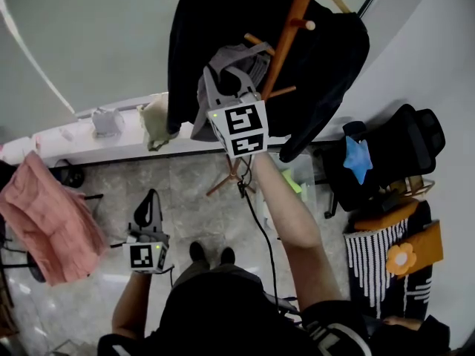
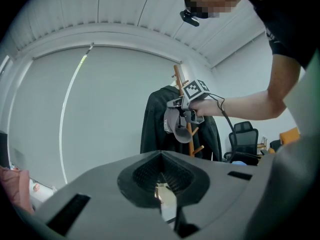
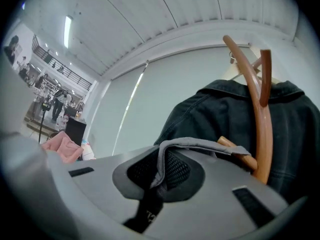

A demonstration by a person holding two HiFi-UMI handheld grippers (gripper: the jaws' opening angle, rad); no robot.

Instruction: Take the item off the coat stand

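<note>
A wooden coat stand (image 1: 286, 32) carries a dark jacket (image 1: 200, 43) and a grey cap (image 1: 237, 61). My right gripper (image 1: 226, 80) is raised to the stand and shut on the cap's grey fabric. In the right gripper view that cap (image 3: 200, 146) runs from the jaws over a wooden peg (image 3: 240, 154), with the jacket (image 3: 215, 114) behind. The left gripper view shows the cap (image 2: 181, 126) hanging from the right gripper (image 2: 187, 104) against the stand (image 2: 179, 81). My left gripper (image 1: 151, 202) hangs low over the floor, shut and holding nothing (image 2: 161, 176).
A pink garment (image 1: 48, 213) hangs at the left. A white sill (image 1: 89, 136) runs along the wall behind the stand. A black office chair (image 1: 393, 154) with a blue star (image 1: 358, 159) and a striped bag (image 1: 386, 262) stand at the right. A cable trails from the right gripper.
</note>
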